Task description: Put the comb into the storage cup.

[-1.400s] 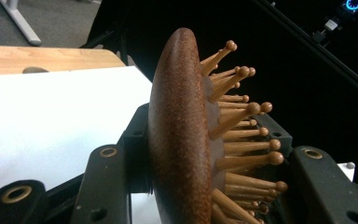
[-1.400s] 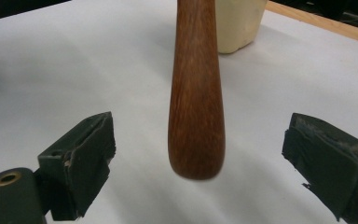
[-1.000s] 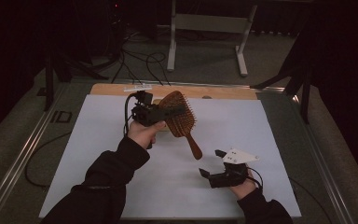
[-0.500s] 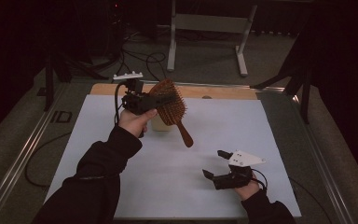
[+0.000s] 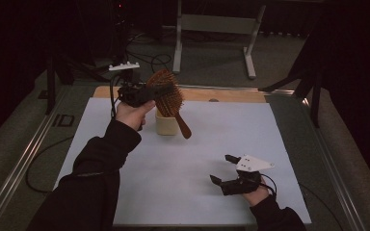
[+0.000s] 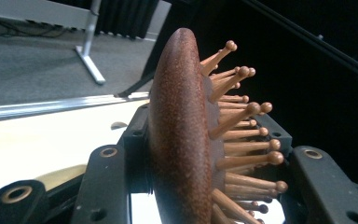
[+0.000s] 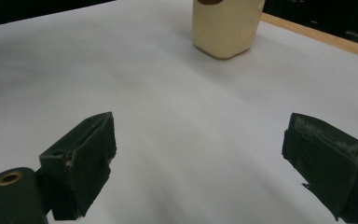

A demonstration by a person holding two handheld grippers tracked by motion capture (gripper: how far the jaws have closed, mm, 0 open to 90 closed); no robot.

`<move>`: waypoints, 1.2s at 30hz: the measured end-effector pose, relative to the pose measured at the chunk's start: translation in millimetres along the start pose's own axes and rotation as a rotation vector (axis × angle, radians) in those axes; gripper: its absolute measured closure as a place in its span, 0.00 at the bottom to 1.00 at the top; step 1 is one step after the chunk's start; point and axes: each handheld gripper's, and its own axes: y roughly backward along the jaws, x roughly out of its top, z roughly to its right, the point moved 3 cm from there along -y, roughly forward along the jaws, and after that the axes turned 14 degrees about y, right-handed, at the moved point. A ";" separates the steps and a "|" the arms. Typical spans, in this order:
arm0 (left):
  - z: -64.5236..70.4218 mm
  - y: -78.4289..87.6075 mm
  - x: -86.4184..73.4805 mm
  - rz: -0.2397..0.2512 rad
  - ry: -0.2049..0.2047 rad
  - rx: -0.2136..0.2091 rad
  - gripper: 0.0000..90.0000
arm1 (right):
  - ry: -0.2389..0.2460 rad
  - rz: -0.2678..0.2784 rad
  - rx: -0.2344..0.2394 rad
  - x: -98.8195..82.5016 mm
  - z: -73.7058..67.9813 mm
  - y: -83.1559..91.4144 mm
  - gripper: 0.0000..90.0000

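1. the left gripper [image 5: 147, 92] is raised above the far left part of the white sheet [image 5: 192, 144], held in the person's left hand [image 5: 131, 113]; its jaws pinch the head of a wooden hairbrush [image 5: 167, 96]
2. in the left gripper view the hairbrush [image 6: 186, 140] stands on edge between the two black jaws, its smooth brown back toward the left jaw and its ball-tipped wooden bristles toward the right jaw
3. in the high view the brush handle slants down and to the right, crossing in front of a small cream container [image 5: 165, 124] that stands on the sheet
4. the right gripper [image 5: 226, 169] sits low at the near right of the sheet, jaws spread wide with nothing between them
5. in the right gripper view the cream container [image 7: 226, 25] stands well ahead of the parted jaws, with bare white sheet [image 7: 177, 121] between
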 end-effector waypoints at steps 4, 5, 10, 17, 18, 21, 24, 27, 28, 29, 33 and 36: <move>-2.7 2.1 8.6 0.018 -0.004 0.018 0.59 | -0.003 -0.001 0.001 0.3 -0.1 0.6 0.10; -4.4 3.7 13.7 0.029 -0.001 0.027 0.59 | 0.000 0.003 0.003 0.0 0.0 0.1 0.10; -7.2 7.0 22.6 0.047 0.000 0.047 0.59 | 0.000 0.002 0.007 1.0 -0.8 0.7 0.10; -14.7 8.8 35.3 0.069 -0.006 0.087 0.59 | 0.001 0.006 0.005 2.2 -1.2 1.3 0.10; -16.4 8.3 37.3 0.074 -0.007 0.098 0.59 | 0.001 0.008 0.006 2.4 -1.5 1.4 0.10; -21.0 6.8 40.8 0.086 0.004 0.111 0.59 | 0.005 0.010 0.003 3.1 -2.2 1.4 0.10; -24.2 5.6 43.3 0.098 -0.002 0.125 0.59 | 0.013 0.009 0.005 3.2 -2.3 1.4 0.10; -27.3 4.0 45.3 0.111 -0.008 0.151 0.59 | 0.013 0.018 0.008 3.0 -1.8 1.8 0.10; -27.3 4.0 45.3 0.111 -0.008 0.151 0.59 | 0.013 0.018 0.008 3.0 -1.8 1.8 0.10; -29.4 3.4 46.3 0.121 -0.003 0.157 0.59 | 0.006 0.020 0.006 3.2 -1.8 2.0 0.10; -35.0 -0.7 47.1 0.128 -0.012 0.185 0.59 | 0.010 0.017 0.008 3.2 -2.3 1.9 0.10; -39.9 -4.7 46.1 0.133 -0.027 0.222 0.59 | 0.015 0.018 0.013 3.4 -2.5 1.8 0.10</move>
